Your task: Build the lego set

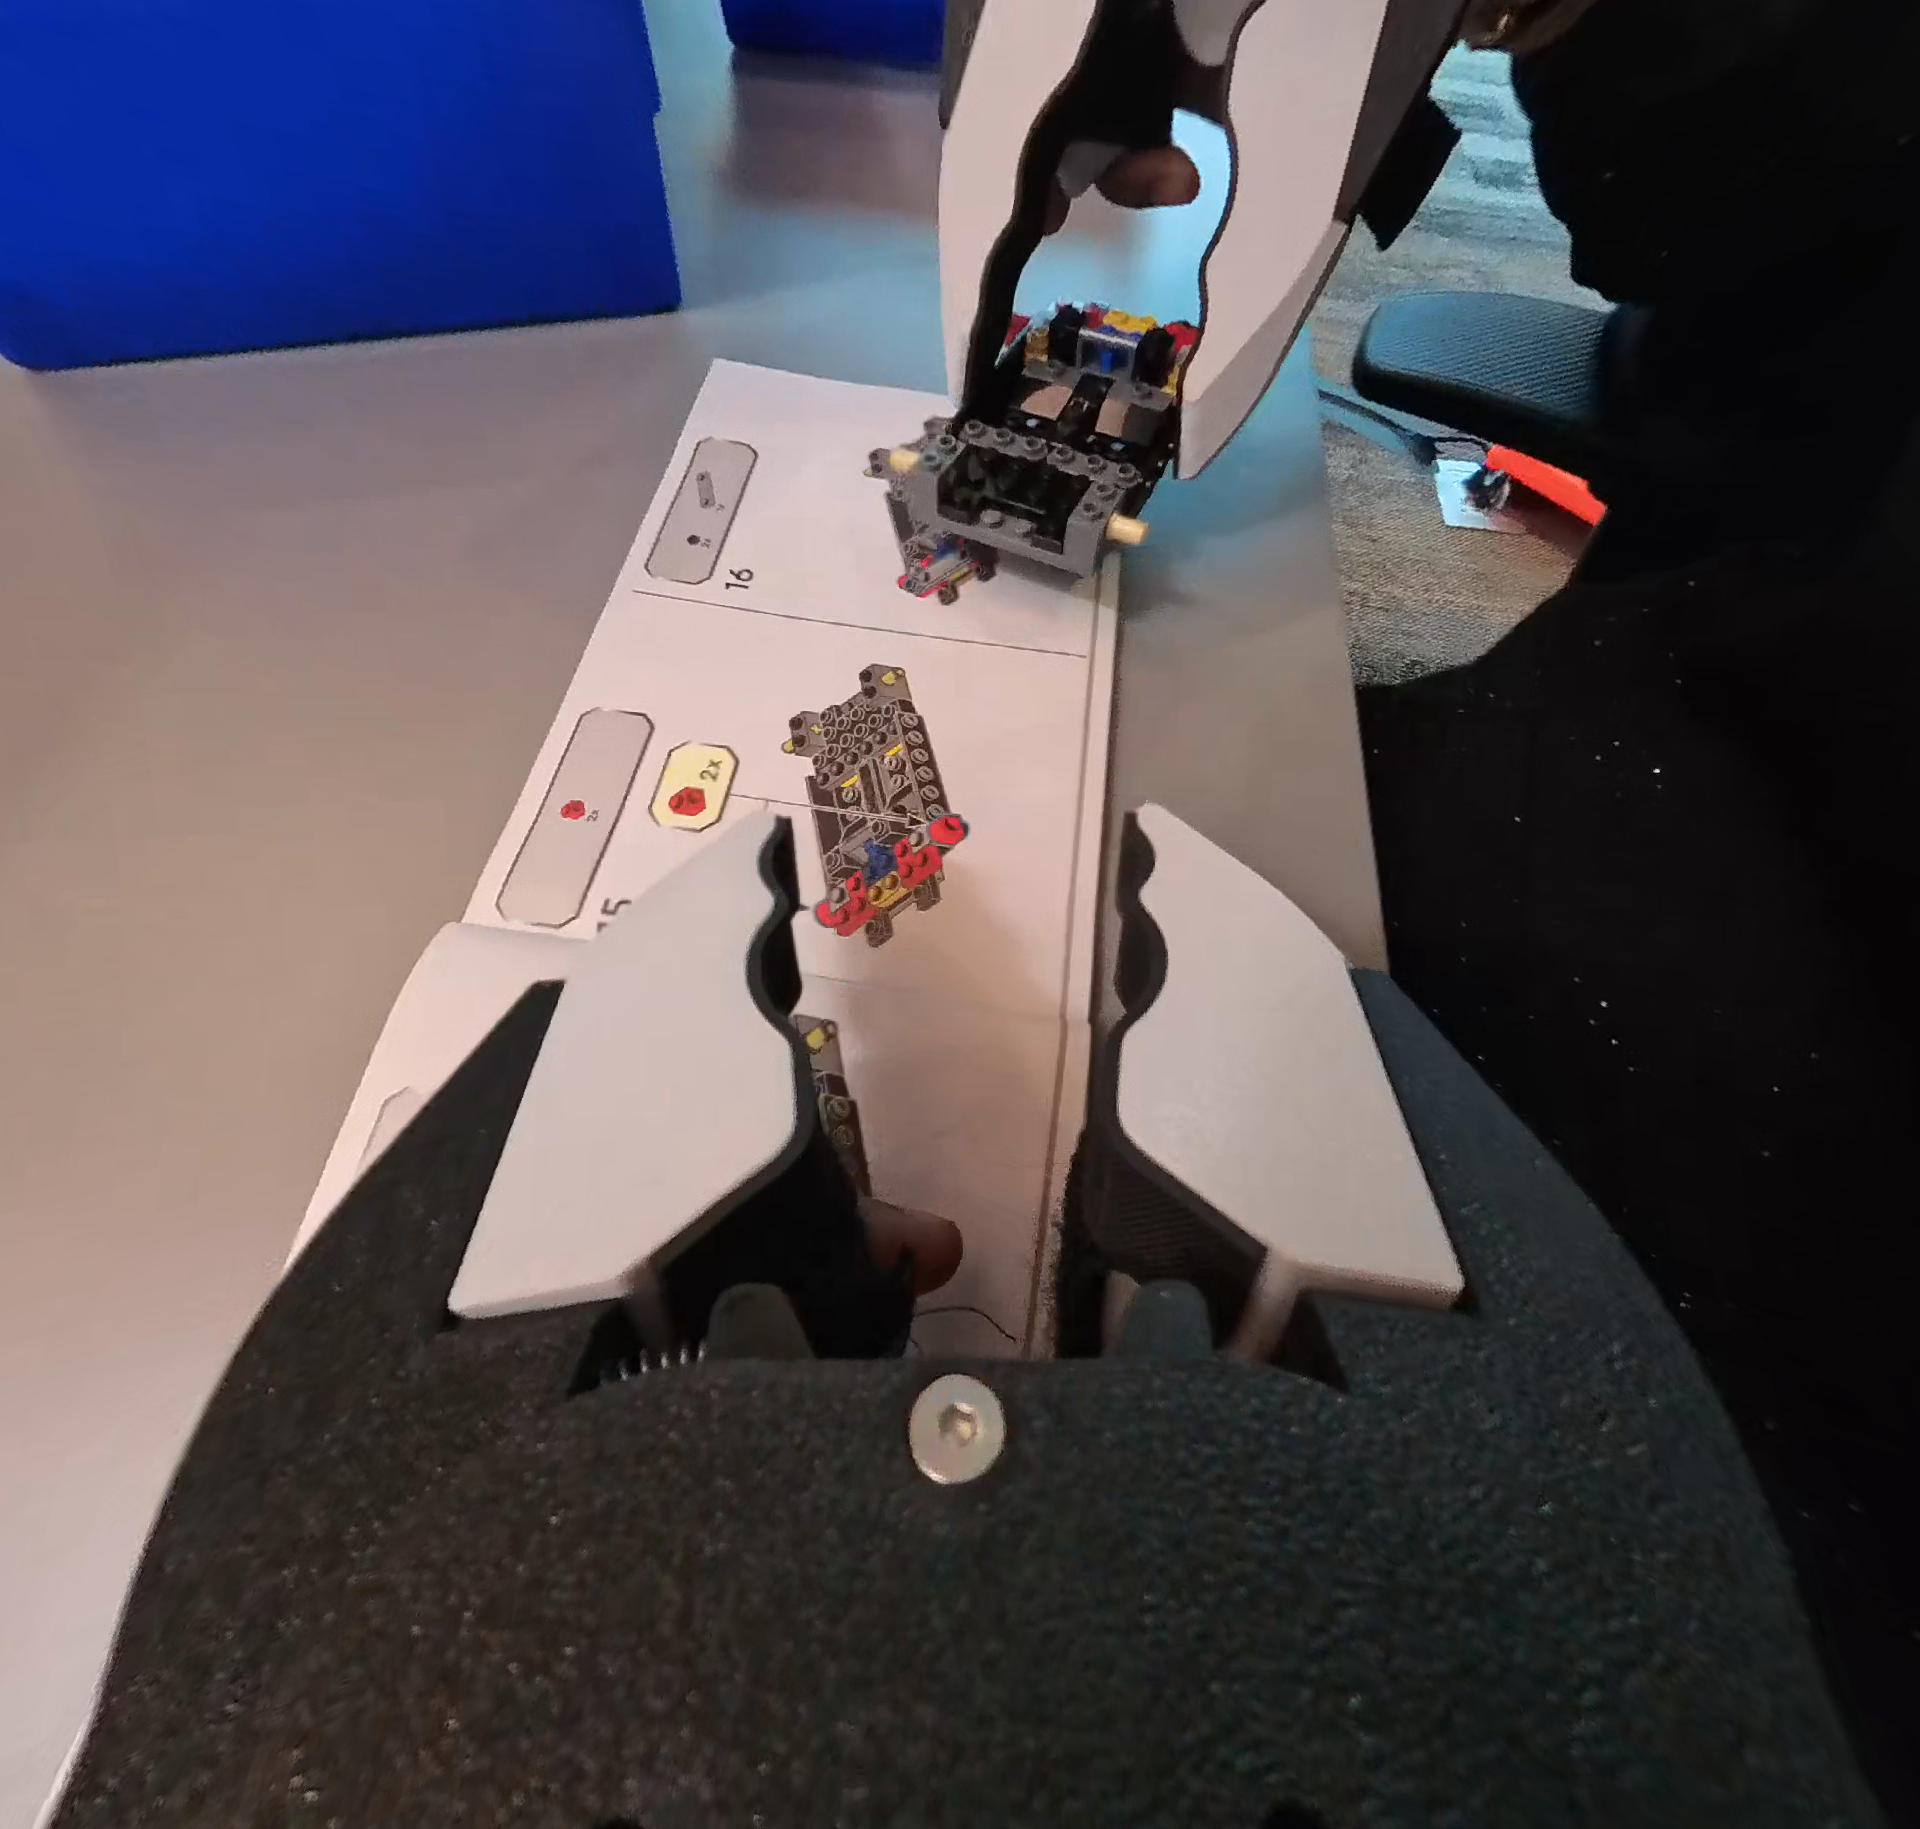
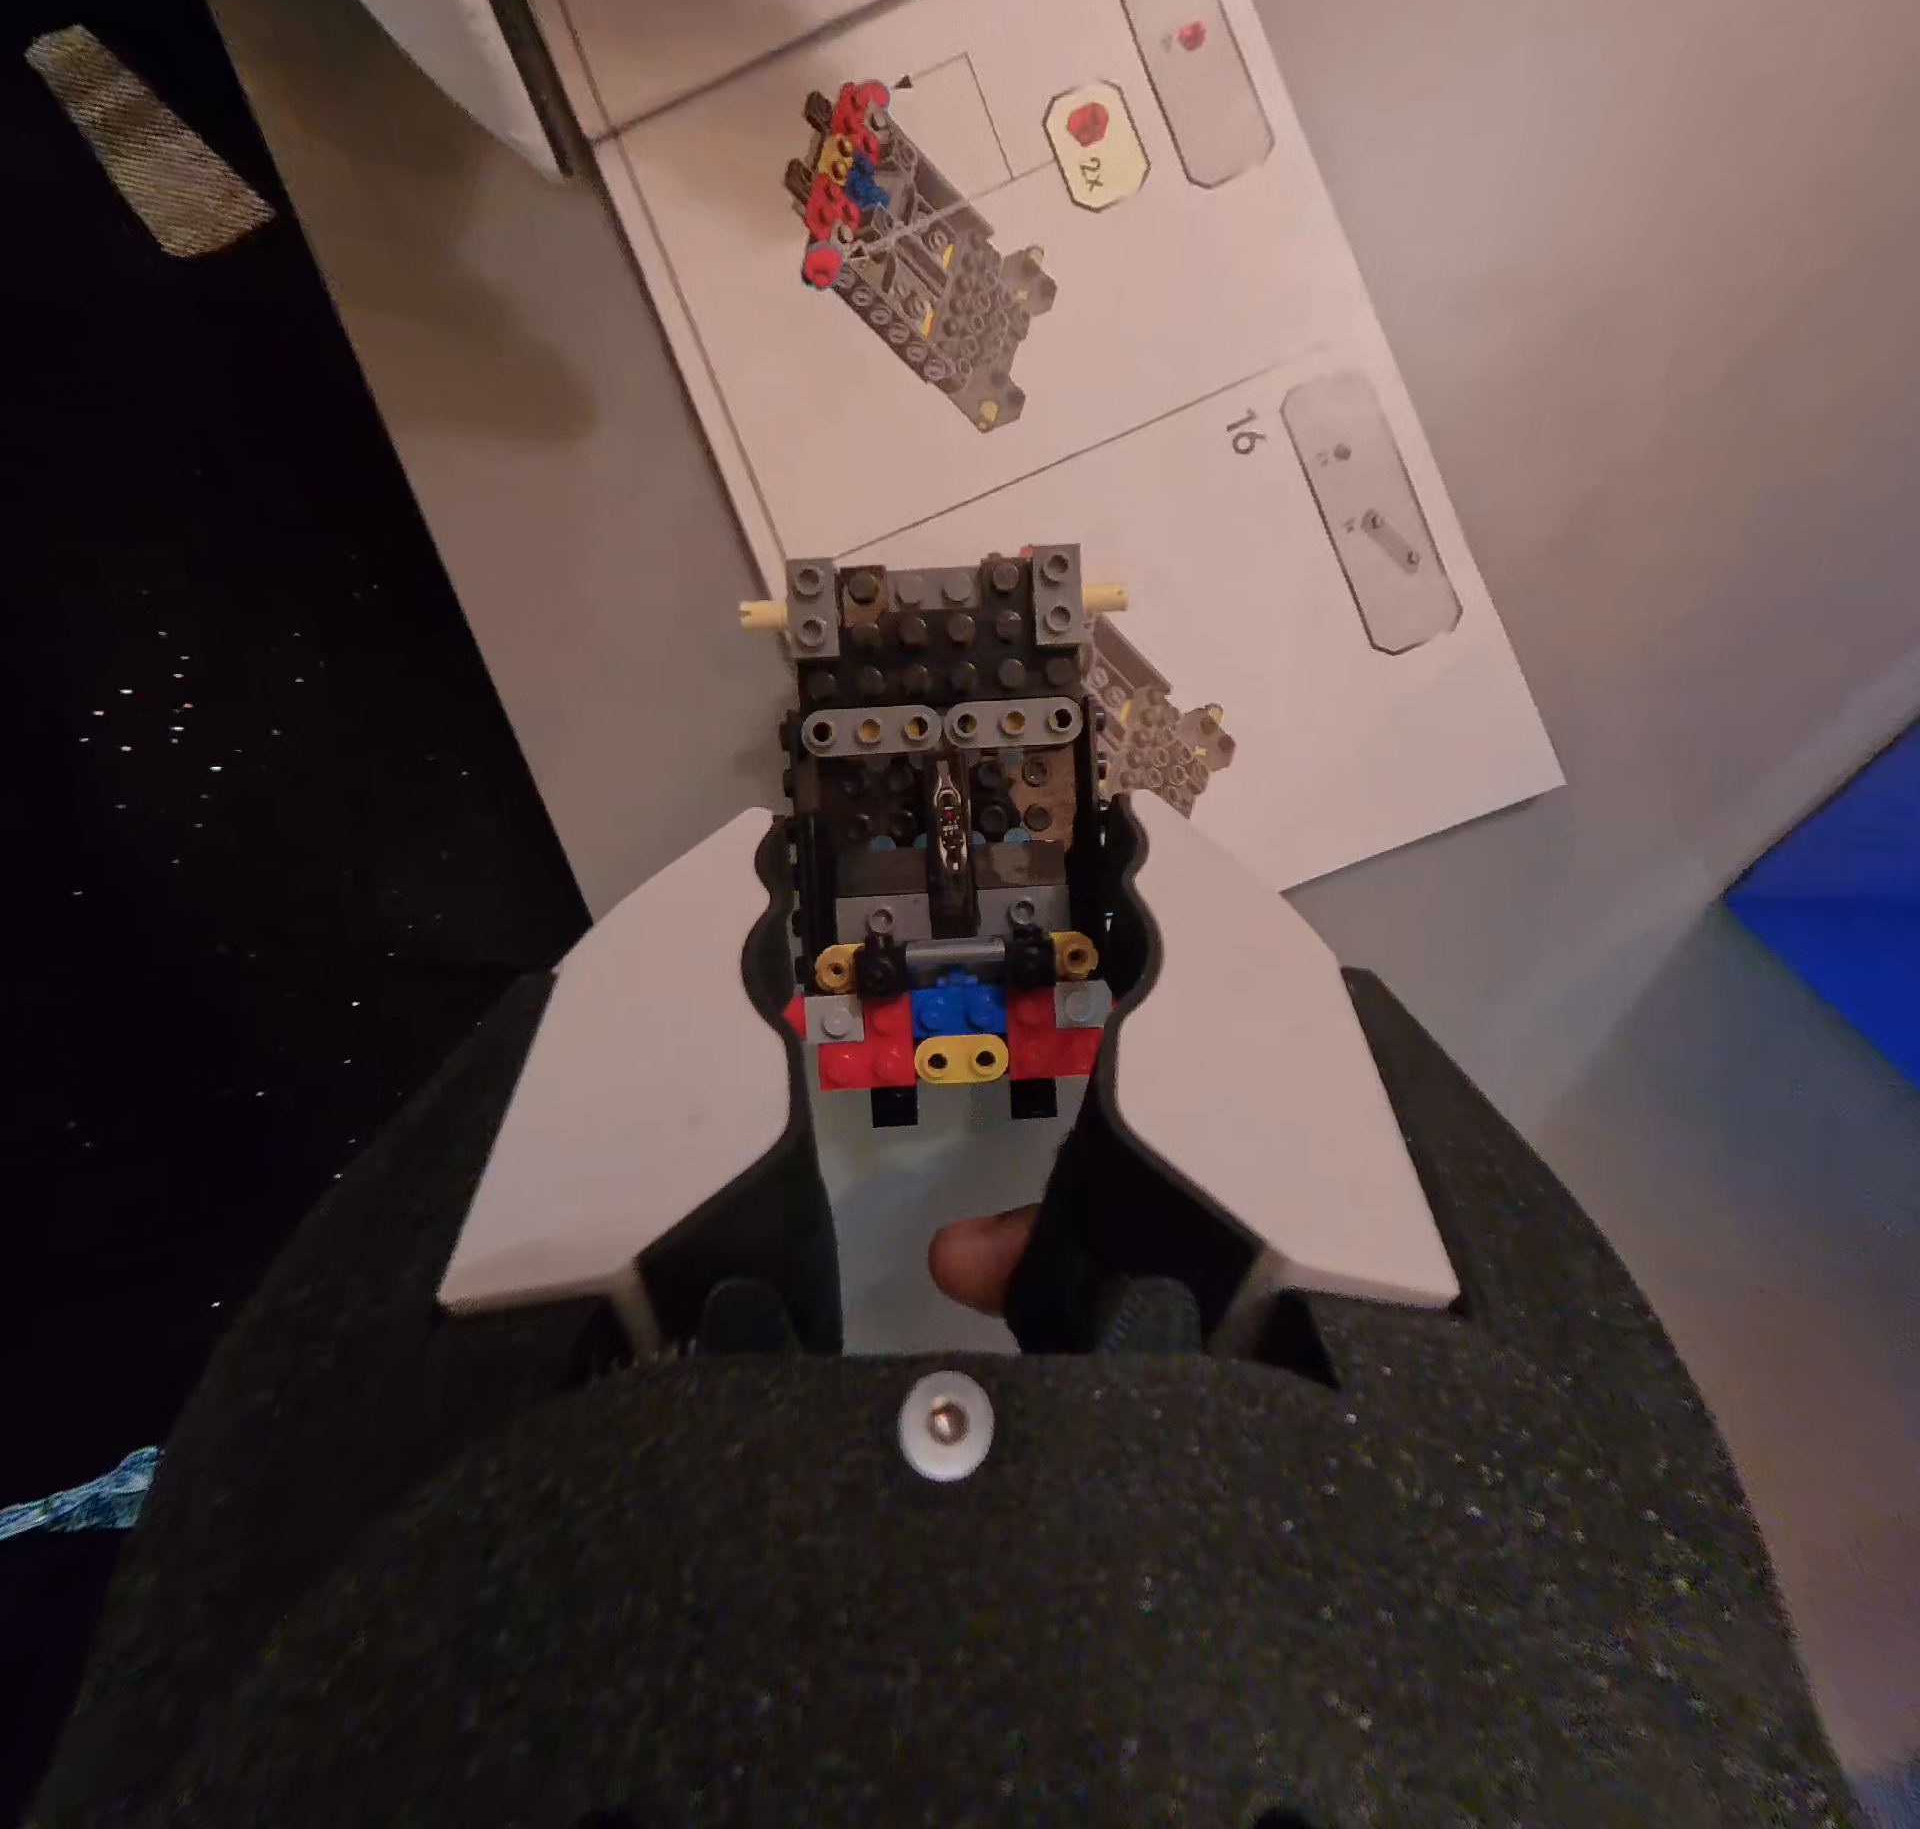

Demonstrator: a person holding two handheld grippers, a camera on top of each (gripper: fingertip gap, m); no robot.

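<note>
The partly built lego model (image 2: 940,678), a dark grey and black chassis with red, blue and yellow pieces at its near end and tan pins at its far end, is held between the fingers of my right gripper (image 2: 948,834), which is shut on its sides. In the left wrist view the right gripper (image 1: 1081,429) comes down from the top and holds the model (image 1: 1023,491) tilted over the far end of the instruction booklet (image 1: 935,657). My left gripper (image 1: 956,834) is open and empty, low over the near part of the booklet.
The booklet (image 2: 1195,345) lies open on a grey table (image 1: 260,636) near its right edge. Blue bins (image 1: 312,117) stand at the back left. A person's dark clothing (image 1: 1662,896) is along the right. An office chair (image 1: 1475,366) is beyond the table. Left tips to right tips: about 12 cm.
</note>
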